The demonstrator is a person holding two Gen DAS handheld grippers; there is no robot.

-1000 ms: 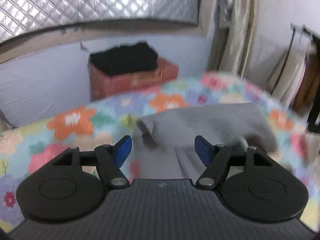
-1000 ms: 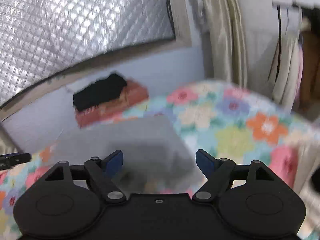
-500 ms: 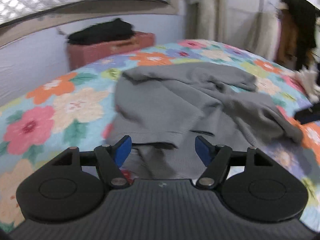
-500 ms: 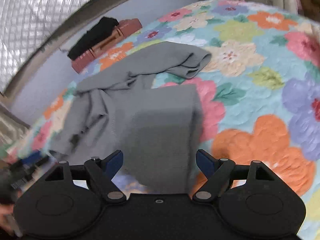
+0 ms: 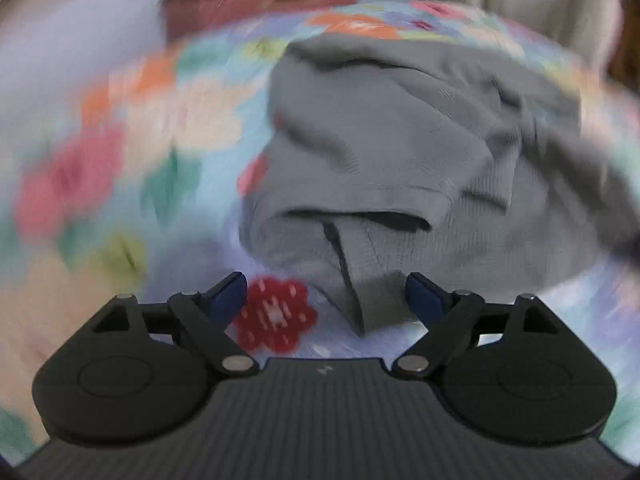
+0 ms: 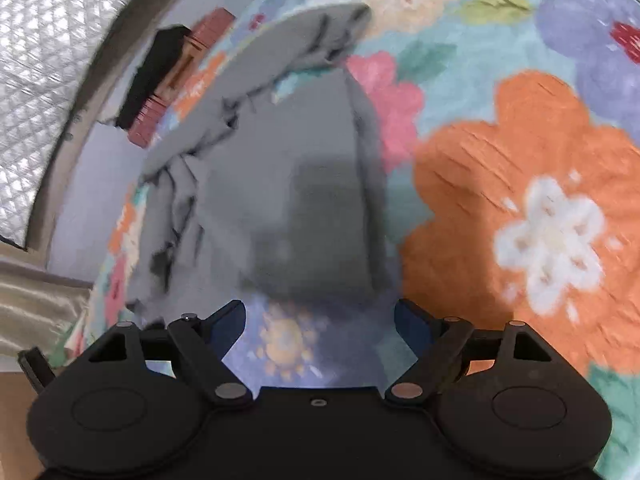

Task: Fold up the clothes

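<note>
A grey knit garment (image 5: 392,152) lies crumpled on a flower-patterned bed cover (image 5: 120,152). My left gripper (image 5: 326,300) is open and empty, low over the cover, with a corner of the garment's near edge between its blue fingertips (image 5: 424,298). In the right wrist view the same garment (image 6: 288,184) lies with a flat panel toward me. My right gripper (image 6: 320,320) is open and empty, just short of that panel's near edge, above the cover (image 6: 520,200). Both views are blurred by motion.
A reddish box (image 5: 256,4) with a black cloth (image 6: 156,72) on it stands at the far side against a pale wall. A quilted silver panel (image 6: 44,60) hangs above it. Beige curtains (image 5: 500,4) hang at the far right.
Both grippers have dropped lower and closer to the garment's near edge. The left one has turned so the garment fills its view. Both stay open.
</note>
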